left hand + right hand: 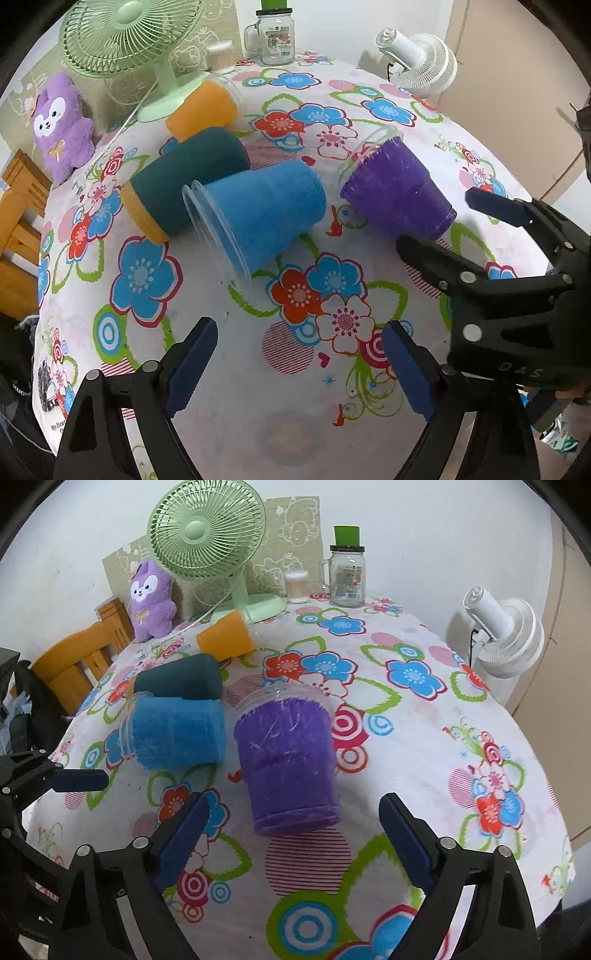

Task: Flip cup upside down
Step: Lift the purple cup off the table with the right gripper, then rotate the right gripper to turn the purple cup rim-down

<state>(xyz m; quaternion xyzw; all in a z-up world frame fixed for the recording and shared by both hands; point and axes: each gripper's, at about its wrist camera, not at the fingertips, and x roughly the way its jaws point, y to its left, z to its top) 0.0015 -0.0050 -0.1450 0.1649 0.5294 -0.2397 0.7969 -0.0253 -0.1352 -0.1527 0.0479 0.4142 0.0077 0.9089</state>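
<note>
- Far edge of the surface (424,738): green fan (207,531), plush (149,598), swab tub (296,586), glass jar (347,578) with a green lid.
- White fan (506,635) off the right edge; wooden chair (74,657) off the left.
- Four cups lie on their sides mid-surface: orange cup (225,635) by the green fan's base, teal cup (181,681) in front of it, blue cup (177,734) touching the teal one, purple cup (288,760) just right of the blue.
- All four cups appear lined with colour; contents cannot be told.
- Purple cup: base toward the right gripper (293,838), rim away, near the middle of the surface.
- Right gripper fingers spread wide, holding nothing; the cup base sits just ahead of the gap, apart from both pads.
- Left gripper (299,365) fingers wide, holding nothing, over bare cloth; blue cup ahead, well apart.
</note>
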